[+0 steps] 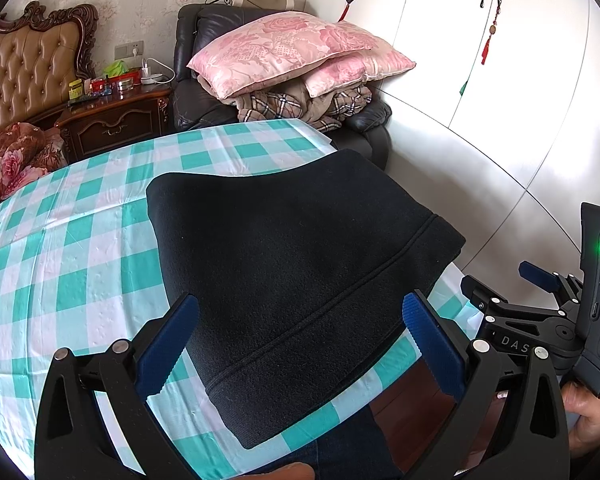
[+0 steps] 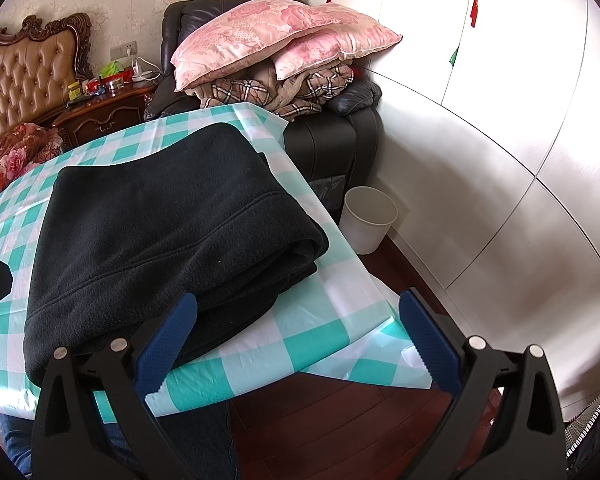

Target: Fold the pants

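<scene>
Two grippers, both with jaws spread wide and holding nothing. The left gripper (image 1: 300,344) hovers over the near part of the pants (image 1: 296,276), blue pads either side of the fabric but above it, no contact I can confirm. The right gripper (image 2: 298,340) sits off the near right corner of the table (image 2: 320,344); its left pad overlaps the bundle's near edge in view, but I can't tell whether it touches.

Pants (image 2: 168,236) are a dark fleece bundle, already folded into a compact stack of several layers, lying on the checked tablecloth (image 1: 72,264) toward the right edge of the table and reaching close to its near edge. Stacked fold edges are visible on the right side in the right wrist view; a seam runs diagonally across the top layer.

Judgement: task looks essentially done. Bundle is roughly rectangular, top is flat, no loose legs trailing. What's left, at most: a light press or squaring up of the right-side layers, which look slightly offset. Far side of the bundle is hidden from both cameras, so neatness there is unverified.

Background only: armchair (image 2: 332,136) with pillows, white bin (image 2: 370,218) on the floor.
</scene>
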Demonstrator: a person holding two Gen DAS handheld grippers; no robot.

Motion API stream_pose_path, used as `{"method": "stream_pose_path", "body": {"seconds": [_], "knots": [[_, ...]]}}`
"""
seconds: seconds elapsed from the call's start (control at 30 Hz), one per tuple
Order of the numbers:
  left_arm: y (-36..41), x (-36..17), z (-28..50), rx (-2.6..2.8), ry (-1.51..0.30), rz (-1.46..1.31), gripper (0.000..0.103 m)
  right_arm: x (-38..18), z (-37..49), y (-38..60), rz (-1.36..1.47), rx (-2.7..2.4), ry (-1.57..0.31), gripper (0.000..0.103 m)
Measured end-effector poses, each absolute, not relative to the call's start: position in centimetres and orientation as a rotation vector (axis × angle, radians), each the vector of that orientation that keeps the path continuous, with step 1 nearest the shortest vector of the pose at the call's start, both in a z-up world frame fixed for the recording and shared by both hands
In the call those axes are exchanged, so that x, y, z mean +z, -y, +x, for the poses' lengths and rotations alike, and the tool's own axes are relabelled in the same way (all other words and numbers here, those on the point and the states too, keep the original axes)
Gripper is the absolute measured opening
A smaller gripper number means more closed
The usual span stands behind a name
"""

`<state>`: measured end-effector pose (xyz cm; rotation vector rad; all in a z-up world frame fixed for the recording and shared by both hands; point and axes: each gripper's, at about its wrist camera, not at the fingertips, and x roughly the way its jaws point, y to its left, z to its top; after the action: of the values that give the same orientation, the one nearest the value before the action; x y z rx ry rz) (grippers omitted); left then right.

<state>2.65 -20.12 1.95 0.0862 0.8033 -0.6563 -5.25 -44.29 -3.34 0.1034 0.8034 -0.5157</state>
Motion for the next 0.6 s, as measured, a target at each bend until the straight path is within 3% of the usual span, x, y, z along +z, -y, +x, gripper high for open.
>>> {"method": "stream_pose_path", "body": {"seconds": [0.6], "knots": [[20.28,1.54,2.62,-0.660,-0.812,0.080,0.098,-3.61,-5.22,44.35,0.106,-0.516,-0.806,0.101]]}}
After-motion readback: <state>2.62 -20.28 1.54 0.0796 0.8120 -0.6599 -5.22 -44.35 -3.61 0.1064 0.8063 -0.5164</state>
